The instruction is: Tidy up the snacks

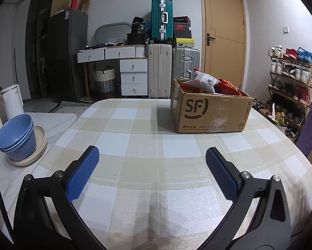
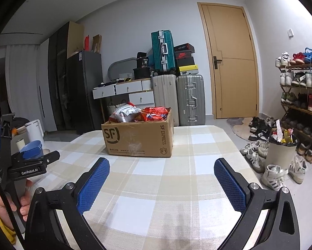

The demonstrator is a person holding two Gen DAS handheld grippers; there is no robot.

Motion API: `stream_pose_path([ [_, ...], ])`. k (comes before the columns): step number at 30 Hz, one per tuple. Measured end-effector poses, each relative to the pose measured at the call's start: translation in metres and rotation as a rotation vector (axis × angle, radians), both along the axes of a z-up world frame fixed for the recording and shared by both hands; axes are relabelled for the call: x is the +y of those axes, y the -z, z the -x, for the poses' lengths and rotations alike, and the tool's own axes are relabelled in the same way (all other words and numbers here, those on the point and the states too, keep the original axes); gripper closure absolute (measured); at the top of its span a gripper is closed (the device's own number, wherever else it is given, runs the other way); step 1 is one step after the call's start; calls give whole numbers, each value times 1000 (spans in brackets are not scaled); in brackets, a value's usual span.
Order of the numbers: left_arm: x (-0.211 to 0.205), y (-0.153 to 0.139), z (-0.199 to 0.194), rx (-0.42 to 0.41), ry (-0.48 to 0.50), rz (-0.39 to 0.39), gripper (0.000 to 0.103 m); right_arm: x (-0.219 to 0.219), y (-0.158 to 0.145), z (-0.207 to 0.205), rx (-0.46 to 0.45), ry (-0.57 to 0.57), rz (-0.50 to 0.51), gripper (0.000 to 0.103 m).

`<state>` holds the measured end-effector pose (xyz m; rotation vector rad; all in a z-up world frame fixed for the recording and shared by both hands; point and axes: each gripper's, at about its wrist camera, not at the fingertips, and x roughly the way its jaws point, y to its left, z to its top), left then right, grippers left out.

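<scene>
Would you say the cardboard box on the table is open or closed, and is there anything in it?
Open and well filled: the cardboard box has no flaps over its top, and snack bags stick up above its rim.

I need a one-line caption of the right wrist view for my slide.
Right gripper open above the checked tablecloth, facing a cardboard box full of snack bags.

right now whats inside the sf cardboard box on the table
The cardboard box holds snack bags heaped above its rim: a white bag and red bags. Anything beneath that top layer is hidden by the bags and the box walls.
</scene>
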<state>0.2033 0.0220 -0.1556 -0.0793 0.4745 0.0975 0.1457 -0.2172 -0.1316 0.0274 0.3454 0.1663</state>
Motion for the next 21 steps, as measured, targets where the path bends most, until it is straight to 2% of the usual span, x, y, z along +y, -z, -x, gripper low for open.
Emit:
stream_pose_path([
  [21,-1,5,-3,2,-12,9,1,-4,-1,3,0,5,-5,1],
])
